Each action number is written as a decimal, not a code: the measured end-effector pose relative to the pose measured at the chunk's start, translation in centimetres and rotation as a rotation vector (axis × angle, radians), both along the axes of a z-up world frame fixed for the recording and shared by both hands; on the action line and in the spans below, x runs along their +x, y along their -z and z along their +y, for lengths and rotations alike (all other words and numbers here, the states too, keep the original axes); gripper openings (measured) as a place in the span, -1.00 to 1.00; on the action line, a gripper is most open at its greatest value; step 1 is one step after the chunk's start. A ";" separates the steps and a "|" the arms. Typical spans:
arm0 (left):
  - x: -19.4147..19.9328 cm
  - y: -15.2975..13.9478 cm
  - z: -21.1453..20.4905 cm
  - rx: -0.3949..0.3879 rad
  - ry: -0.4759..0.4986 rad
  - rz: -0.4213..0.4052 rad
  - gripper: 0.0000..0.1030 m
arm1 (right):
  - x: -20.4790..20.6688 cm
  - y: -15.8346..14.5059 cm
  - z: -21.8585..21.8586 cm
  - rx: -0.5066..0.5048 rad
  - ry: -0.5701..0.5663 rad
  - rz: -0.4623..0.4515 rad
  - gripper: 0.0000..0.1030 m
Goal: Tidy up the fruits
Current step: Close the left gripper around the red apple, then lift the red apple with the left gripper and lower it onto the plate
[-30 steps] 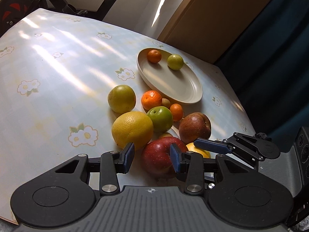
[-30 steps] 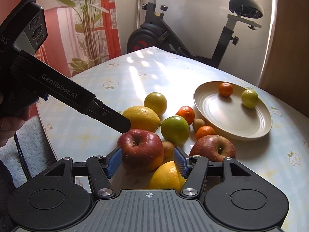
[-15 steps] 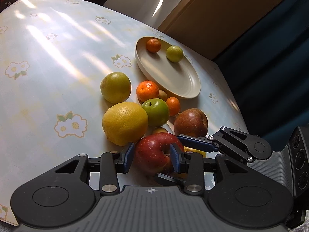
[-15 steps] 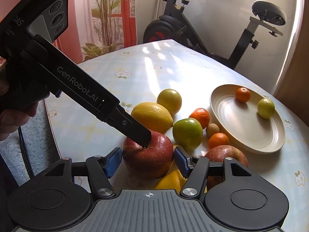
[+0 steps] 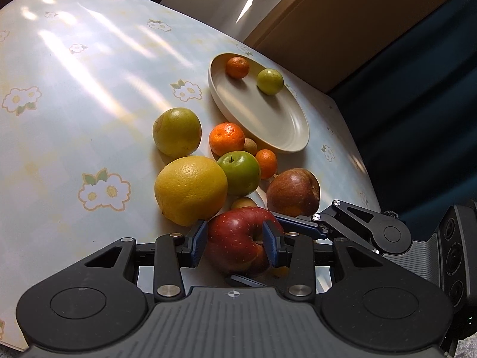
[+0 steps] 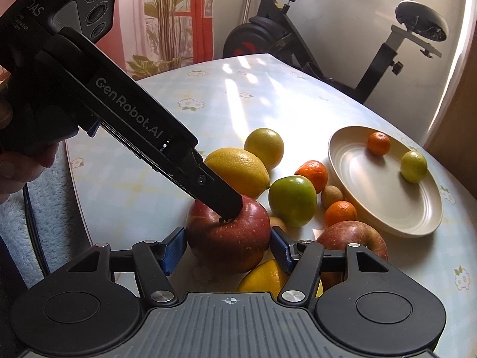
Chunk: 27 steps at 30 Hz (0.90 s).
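Note:
A red apple (image 5: 238,235) (image 6: 229,232) sits at the near end of a fruit pile on the flowered tablecloth. My left gripper (image 5: 235,243) is shut on it, pads on both sides. My right gripper (image 6: 228,249) brackets the same apple with its pads beside it and small gaps showing, so it is open. The left gripper's finger (image 6: 217,197) rests on top of the apple in the right wrist view. A beige plate (image 5: 268,119) (image 6: 372,197) holds a small orange (image 5: 237,67) and a lime (image 5: 269,81).
The pile holds a large yellow citrus (image 5: 190,189), a yellow-green citrus (image 5: 177,131), a green apple (image 5: 240,173), two tangerines (image 5: 226,138), a second red apple (image 5: 293,192) and small brown fruits. An exercise bike (image 6: 328,29) stands behind the table.
My left gripper has moved forward and closed its pads onto the red apple. My right gripper has also come closer, so the apple now lies between its pads.

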<state>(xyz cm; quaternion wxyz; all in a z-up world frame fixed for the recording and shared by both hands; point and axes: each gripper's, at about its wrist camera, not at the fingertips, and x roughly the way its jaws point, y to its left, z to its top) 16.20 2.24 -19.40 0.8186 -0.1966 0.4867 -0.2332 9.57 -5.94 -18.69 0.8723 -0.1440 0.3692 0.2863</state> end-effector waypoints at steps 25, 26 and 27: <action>6.5 -9.4 -3.7 0.064 0.096 -0.260 -0.19 | 7.6 -7.9 -5.3 0.145 0.097 -0.189 0.11; 7.1 -9.4 -3.8 0.063 0.095 -0.259 -0.19 | 8.4 -7.8 -5.6 0.146 0.099 -0.189 0.11; 8.1 -9.5 -4.0 0.062 0.095 -0.255 -0.19 | 9.0 -7.8 -5.8 0.150 0.100 -0.185 0.11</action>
